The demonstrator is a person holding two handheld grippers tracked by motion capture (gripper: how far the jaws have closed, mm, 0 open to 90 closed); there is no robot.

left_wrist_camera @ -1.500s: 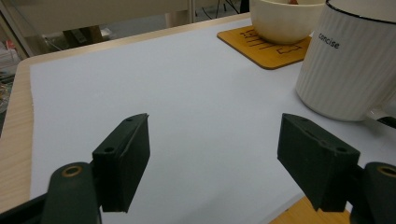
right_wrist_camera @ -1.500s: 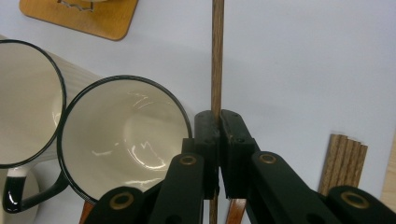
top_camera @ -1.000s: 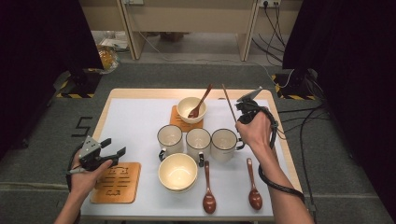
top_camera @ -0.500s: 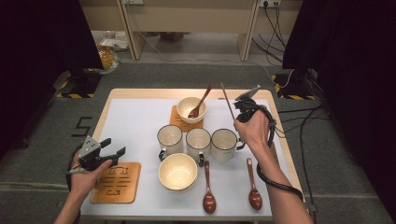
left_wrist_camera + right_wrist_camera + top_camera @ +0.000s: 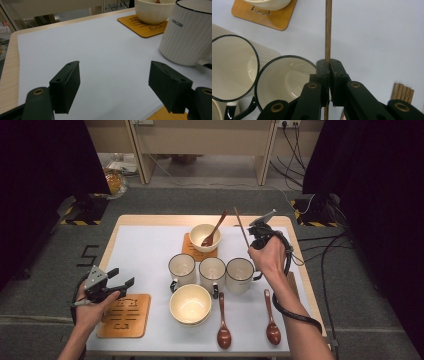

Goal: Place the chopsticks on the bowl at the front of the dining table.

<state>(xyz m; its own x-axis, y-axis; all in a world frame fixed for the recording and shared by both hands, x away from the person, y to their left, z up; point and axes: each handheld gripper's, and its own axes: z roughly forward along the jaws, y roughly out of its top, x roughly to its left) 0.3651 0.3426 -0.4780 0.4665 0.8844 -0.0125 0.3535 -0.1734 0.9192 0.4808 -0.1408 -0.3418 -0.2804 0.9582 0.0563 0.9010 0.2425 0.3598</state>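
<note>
My right gripper (image 5: 254,234) hovers over the back right of the table, shut on a thin wooden chopstick (image 5: 241,226) that points up and away. In the right gripper view the chopstick (image 5: 328,30) runs straight up from the closed right gripper (image 5: 329,62), above a white mug (image 5: 284,80). Near the front left corner, beside an empty wooden coaster (image 5: 125,315), my left gripper (image 5: 122,276) is open. Nothing sits between the jaws of the left gripper (image 5: 115,82), only the white mat.
Three white mugs (image 5: 212,271) stand in a row mid-table. Behind them a bowl (image 5: 205,235) holding a spoon rests on a coaster. A second bowl (image 5: 190,304) and two wooden spoons (image 5: 223,320) lie in front. More chopsticks (image 5: 403,92) lie by the right edge.
</note>
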